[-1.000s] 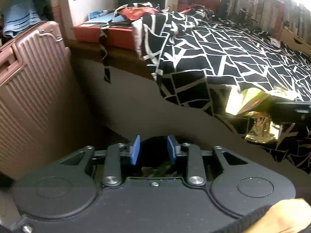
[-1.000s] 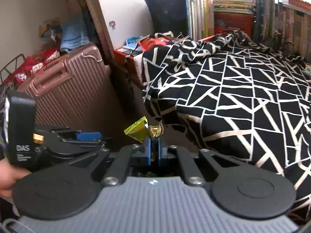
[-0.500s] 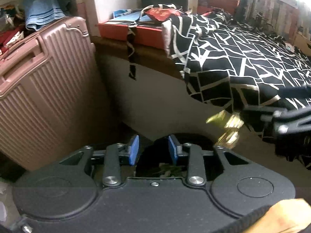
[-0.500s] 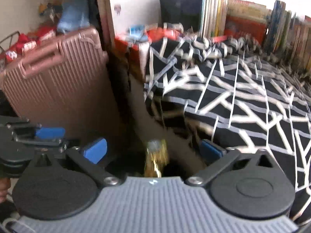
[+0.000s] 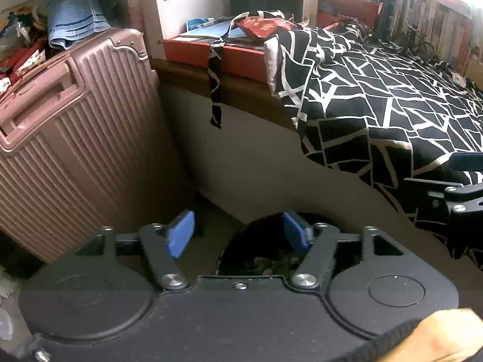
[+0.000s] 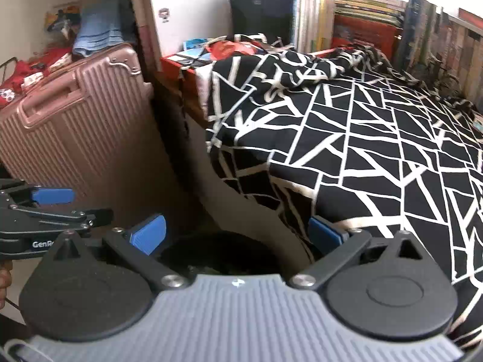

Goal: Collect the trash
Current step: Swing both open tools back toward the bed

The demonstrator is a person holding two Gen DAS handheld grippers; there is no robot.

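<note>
Right wrist: hand-held gripper (image 6: 237, 234) gapes over dim bin (image 6: 211, 250), apparently.

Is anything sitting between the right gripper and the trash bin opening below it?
Nothing visible. The right gripper hangs open and empty directly over the bin, whose dark mouth shows clear between the fingers. The suitcase and bedspread flank it without covering it.
</note>
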